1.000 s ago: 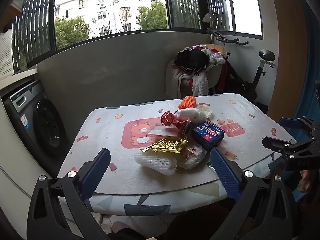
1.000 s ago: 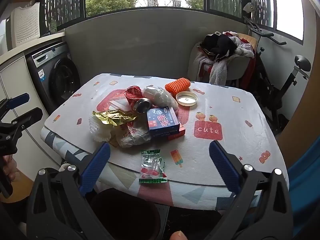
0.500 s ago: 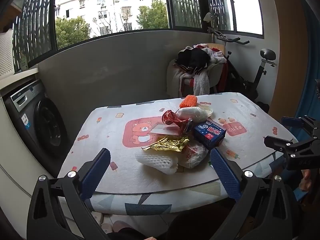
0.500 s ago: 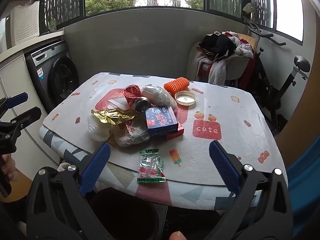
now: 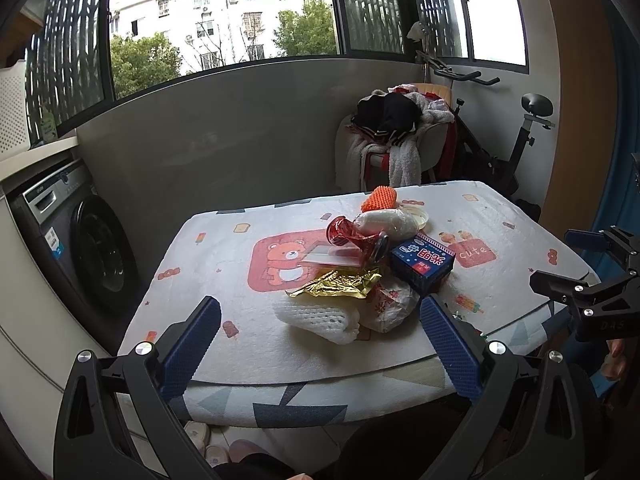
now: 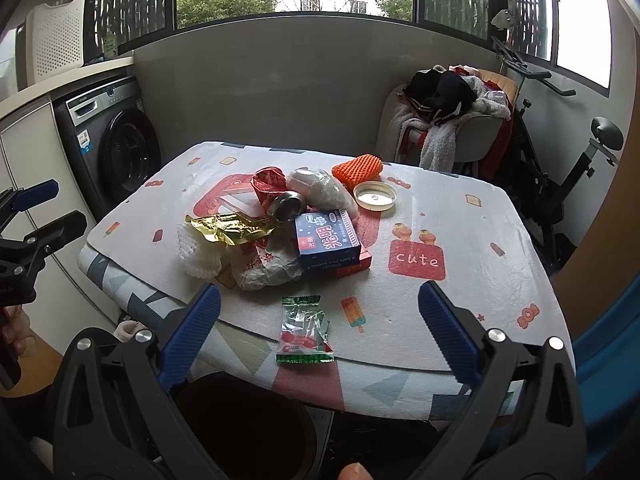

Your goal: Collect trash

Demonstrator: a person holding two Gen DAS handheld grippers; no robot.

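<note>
Both grippers share one build. The left gripper (image 5: 320, 332) has matte black plastic arms with triangular cut-outs, round silver screw heads at the joints, and ribbed blue pads (image 5: 192, 344) on its jaws. The right gripper (image 6: 319, 330) matches, with the same blue ribbed pads (image 6: 448, 332) and silver screws. Its black body carries small pale lettering, too blurred to read.

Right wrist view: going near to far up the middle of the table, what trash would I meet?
Green candy wrapper → blue box → crushed red can → white lid → orange foam net. The bags and gold foil overlap left of the box, so I leave them out.
</note>
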